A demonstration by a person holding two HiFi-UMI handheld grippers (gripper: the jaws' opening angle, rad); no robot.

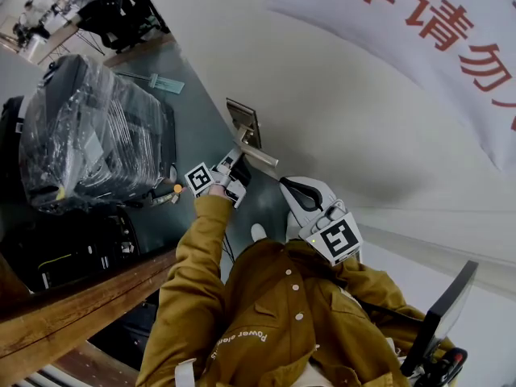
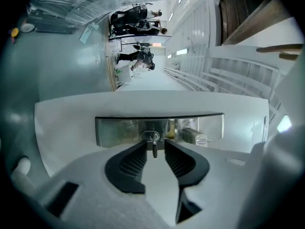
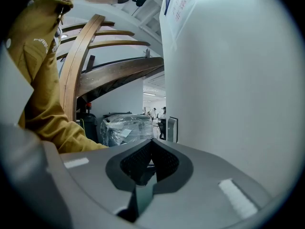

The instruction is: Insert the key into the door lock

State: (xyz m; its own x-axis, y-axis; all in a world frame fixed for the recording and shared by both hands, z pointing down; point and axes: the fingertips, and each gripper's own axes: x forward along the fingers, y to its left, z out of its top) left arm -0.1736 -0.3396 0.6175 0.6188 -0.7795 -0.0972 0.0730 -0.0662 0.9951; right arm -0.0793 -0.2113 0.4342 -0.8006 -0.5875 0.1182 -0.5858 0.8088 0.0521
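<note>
Two grippers are in your hands, but only the left gripper (image 2: 155,143) has a job right now. The key (image 2: 153,149) sits in the door lock (image 2: 150,136), in the middle of the shiny metal plate (image 2: 119,130), with the handle (image 2: 194,136) just beside it. The left gripper is open: its jaws stand on each side of the key with a little gap, and they do not squeeze it. It looks like the key is in and you are letting go. To do this well, I think you should keep the jaws this wide and pull the gripper straight back, so that neither side bumps the key or tugs it out. Do not swing sideways, because the handle is close. Go slow and watch the key as you leave. Your left arm in the yellow sleeve (image 1: 197,248) reaches out in front of you, and the left gripper points about level, right at the lock. The right gripper (image 3: 152,141) is closed with nothing in it. You hold it close to your chest, next to the white wall (image 3: 238,80), about level too, apart from the key.
</note>
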